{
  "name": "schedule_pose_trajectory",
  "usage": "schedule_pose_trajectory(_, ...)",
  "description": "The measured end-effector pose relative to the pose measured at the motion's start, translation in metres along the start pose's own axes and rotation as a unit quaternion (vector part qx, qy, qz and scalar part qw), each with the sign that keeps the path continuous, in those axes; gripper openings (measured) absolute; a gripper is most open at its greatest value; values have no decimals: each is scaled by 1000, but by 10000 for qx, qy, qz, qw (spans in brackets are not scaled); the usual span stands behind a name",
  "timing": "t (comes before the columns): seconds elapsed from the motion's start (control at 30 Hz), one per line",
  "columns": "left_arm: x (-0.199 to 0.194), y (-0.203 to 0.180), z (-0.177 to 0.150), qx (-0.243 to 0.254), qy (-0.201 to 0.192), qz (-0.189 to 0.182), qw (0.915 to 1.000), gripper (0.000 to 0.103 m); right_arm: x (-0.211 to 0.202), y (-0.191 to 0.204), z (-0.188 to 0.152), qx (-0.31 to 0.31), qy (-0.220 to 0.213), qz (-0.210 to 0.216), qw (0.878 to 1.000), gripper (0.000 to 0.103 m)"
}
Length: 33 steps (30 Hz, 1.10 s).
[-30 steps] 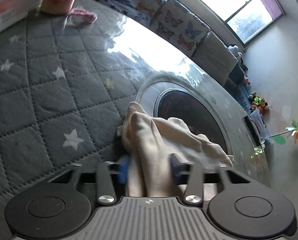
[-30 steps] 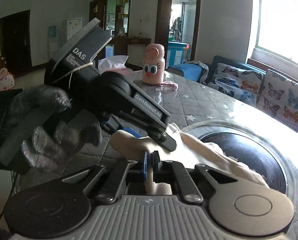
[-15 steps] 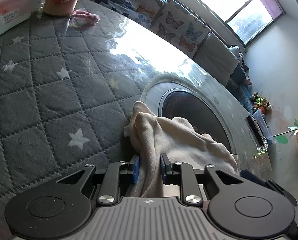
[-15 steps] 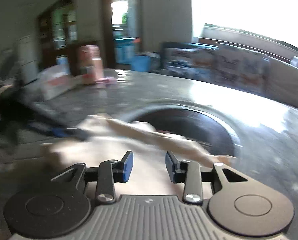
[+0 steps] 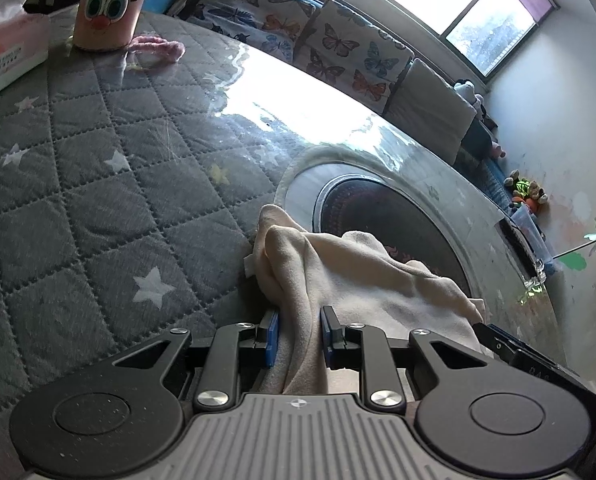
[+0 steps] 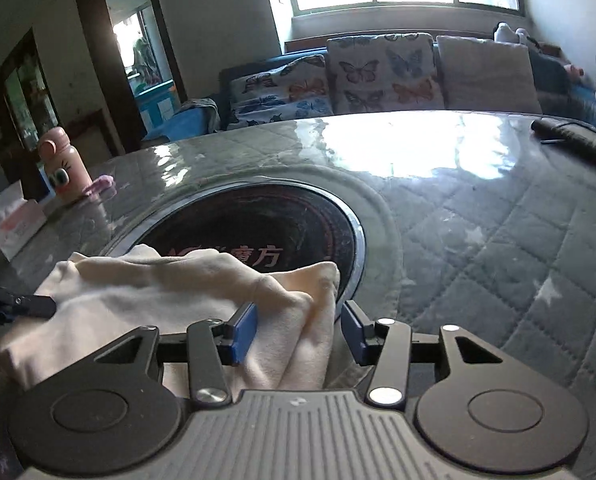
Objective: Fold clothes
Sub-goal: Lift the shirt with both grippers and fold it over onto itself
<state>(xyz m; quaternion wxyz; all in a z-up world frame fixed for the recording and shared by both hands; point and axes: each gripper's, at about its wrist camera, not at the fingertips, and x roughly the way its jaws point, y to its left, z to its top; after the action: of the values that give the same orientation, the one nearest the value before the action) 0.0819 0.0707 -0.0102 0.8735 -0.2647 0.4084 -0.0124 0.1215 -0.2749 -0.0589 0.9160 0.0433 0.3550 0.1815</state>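
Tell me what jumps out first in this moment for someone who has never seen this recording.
The cream garment draws the eye: bunched on the quilted grey star-print table cover, draped partly over the dark round cooktop set in the table. The left gripper is pinched on a fold of it, while the right gripper straddles another fold with its jaws open. At the far edge stands a pink bottle with cartoon eyes, beside a tissue pack.
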Motion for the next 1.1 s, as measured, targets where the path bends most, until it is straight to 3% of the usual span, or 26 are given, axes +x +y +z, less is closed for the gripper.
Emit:
schedule_pose_trajectory(0.07, 0, -2, 0, 58, -12, 15, 10000, 23, 1, 2, 0, -17, 9, 38, 10000, 40)
schedule_pose_trajectory(0.2, -1, -4, 0, 139, -51, 45, 9999, 21, 0, 7, 2, -10, 30, 79, 10000, 14)
schedule_pose_trajectory(0.23, -2, -5, 0, 148, -65, 48, 9999, 20, -1, 8, 2, 6, 20, 78, 10000, 12)
schedule_pose_trajectory(0.67, -47, 6, 4, 158, -554, -84, 9983, 17, -32, 72, 30, -664, -474, 379, 9959, 9)
schedule_pose_trajectory(1.1, -120, 67, 26, -136, -1325, 457, 9900, 16, -1, 166, 62, -1331, -470, 1021, 9847, 9)
